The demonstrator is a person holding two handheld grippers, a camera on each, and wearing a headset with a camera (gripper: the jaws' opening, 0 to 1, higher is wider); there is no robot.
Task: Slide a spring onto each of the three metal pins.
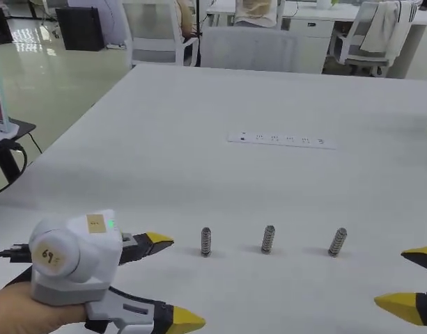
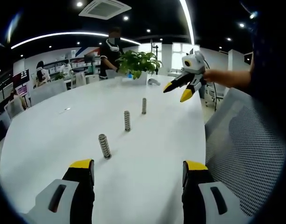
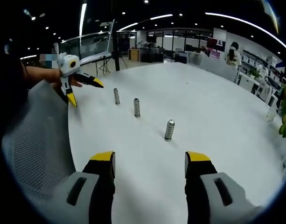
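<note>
My left gripper and right gripper hang wide open and empty either side of three springs standing in a row on the table, light, squashy, tippy coils I'd pinch gently at mid-height.

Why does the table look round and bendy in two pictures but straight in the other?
Left gripper view: a fisheye lens bends the table and the ceiling light into curves. Right gripper view: the same bowing. Head view: no such bend, table edges run straight, springs look sharp.
</note>
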